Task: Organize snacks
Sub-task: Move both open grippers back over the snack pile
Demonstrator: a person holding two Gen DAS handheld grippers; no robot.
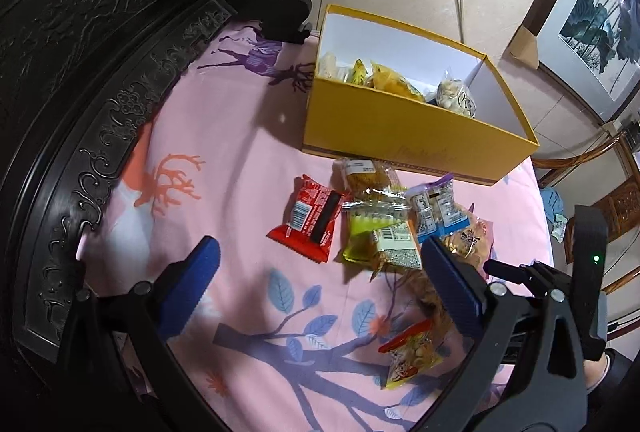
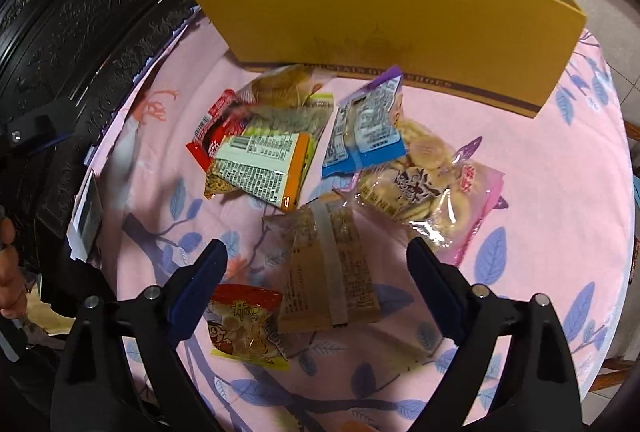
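On the pink bed sheet sits a yellow box at the far edge, near the dark carved headboard. Some snacks are already inside the box, among them a yellow packet and a clear bag of pale round bits.

Just in front of the box, loose snacks lie in a bunch on the sheet. A red packet lies on the side nearest the headboard. Beside it a green packet lies partly under an orange-edged packet with a white label. A blue and purple packet rests close to the box wall and overlaps a clear bag of round biscuits. Nearer the cameras, a brown packet lies flat, and a small packet with a red top lies just beside it.

The left gripper hangs above the sheet with its blue fingers wide apart and nothing between them. The right gripper also has its fingers spread apart. It hangs over the brown packet, which shows between the two fingers. I cannot tell if the fingers touch it
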